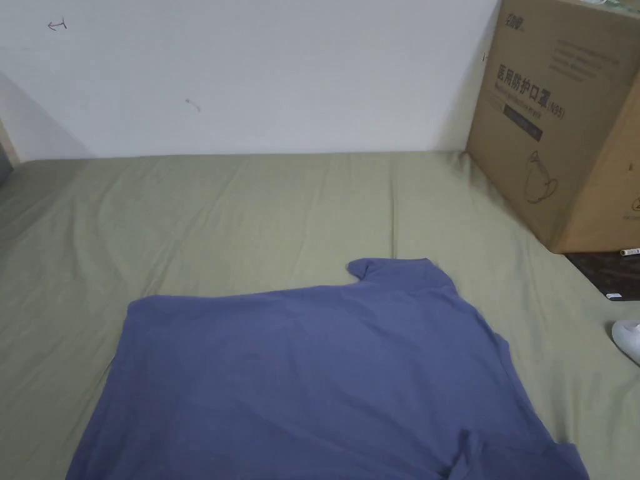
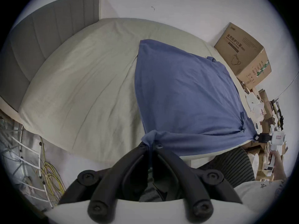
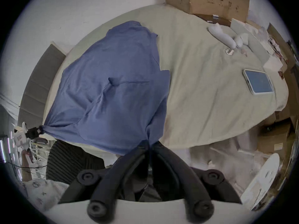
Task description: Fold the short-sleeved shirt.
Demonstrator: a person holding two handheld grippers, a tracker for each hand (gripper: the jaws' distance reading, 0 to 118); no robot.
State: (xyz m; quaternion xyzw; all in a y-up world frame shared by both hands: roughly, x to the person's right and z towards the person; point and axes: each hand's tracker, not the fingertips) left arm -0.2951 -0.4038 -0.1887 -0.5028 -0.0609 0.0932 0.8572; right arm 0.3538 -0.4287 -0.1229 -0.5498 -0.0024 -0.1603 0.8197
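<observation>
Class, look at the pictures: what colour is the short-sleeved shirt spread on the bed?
Plain blue, no pattern; the shirt shows best in the head view.

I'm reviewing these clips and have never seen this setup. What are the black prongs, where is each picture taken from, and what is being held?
No robot here: a person holds a two-jaw gripper in each hand, each carrying a camera; a third sits on the head. The head view looks down on a blue shirt spread over a green-sheeted bed beside a cardboard box. The black prongs are each camera's own jaws. The left gripper is shut on one bunched corner of the shirt, the right gripper on another, stretching the near edge between them. A phone lies on the bed.
</observation>
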